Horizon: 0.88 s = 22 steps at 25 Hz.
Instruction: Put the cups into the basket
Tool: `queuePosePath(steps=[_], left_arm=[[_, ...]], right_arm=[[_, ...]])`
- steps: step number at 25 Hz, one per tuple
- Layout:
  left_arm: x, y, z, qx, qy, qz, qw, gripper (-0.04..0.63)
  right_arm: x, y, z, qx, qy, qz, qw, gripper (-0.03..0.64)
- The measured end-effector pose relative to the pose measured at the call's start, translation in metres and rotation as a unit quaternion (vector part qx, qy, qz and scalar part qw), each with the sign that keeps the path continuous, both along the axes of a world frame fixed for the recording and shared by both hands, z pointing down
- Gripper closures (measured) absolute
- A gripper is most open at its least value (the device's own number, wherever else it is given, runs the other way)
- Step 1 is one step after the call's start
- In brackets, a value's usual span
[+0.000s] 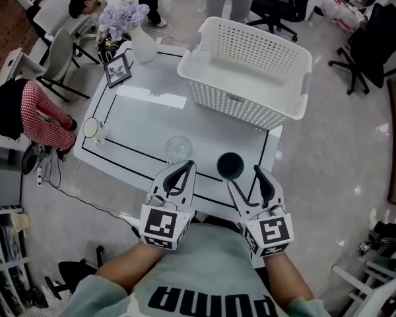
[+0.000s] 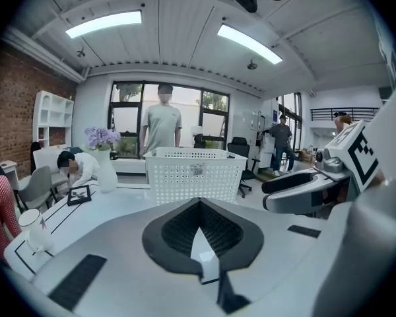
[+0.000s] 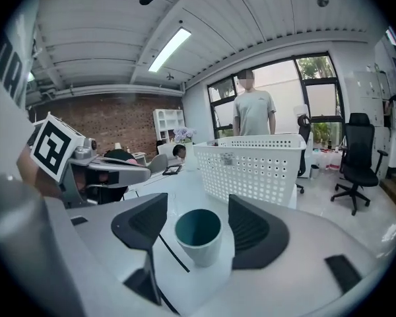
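Early in the job, by the look of it: nothing to be seen inside the white basket (image 1: 241, 104) at the far right of the tabletop (image 1: 145, 121), and three cups out on the surface. Lining up on the dark teal cup (image 3: 198, 233), upright near the near edge, with the right gripper (image 3: 198, 202) spread wide to either side of it and neither pad pressing on its wall. To the left, with the left gripper (image 2: 199, 202) pinched shut at the tips and empty, just near of a clear glass (image 1: 178, 148); a white mug (image 1: 94, 129) well apart at the left edge, untouched. Next, in all likelihood: squeeze onto the teal cup's wall below the rim, lift straight up, carry far and a little right, clear the basket's near wall, then lower inside before letting go. Worth minding the tall perforated wall on the way over, and the cup's smooth taper in the grip
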<state>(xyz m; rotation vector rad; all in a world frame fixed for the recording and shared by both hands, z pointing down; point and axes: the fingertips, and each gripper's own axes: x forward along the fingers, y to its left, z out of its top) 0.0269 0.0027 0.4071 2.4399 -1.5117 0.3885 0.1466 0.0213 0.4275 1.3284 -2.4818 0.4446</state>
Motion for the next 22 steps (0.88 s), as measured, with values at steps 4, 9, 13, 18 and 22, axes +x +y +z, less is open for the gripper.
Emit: queuePosePath(steps=[4,9,13,18,22], left_arm=[[0.004,-0.008,0.001,0.003,-0.002,0.019,0.9998,0.588],[0.004,-0.015,0.001,0.006,-0.009,0.028,0.9995,0.588],[0.002,-0.019,0.001,0.006,-0.013,0.03,0.9994,0.588],[0.0,-0.02,0.002,0.005,-0.017,0.03,0.9994,0.588],[0.0,-0.02,0.006,0.002,-0.02,0.03,0.9994,0.588]], right_arm=[[-0.008,-0.003,0.006,0.007,0.018,-0.019,1.0,0.3],[-0.01,-0.009,0.018,0.007,0.03,-0.03,0.999,0.264],[-0.011,-0.012,0.032,0.0,0.038,-0.041,0.998,0.237],[-0.017,-0.013,0.047,-0.011,0.042,-0.055,0.998,0.215],[-0.021,-0.013,0.063,-0.023,0.047,-0.063,0.997,0.207]])
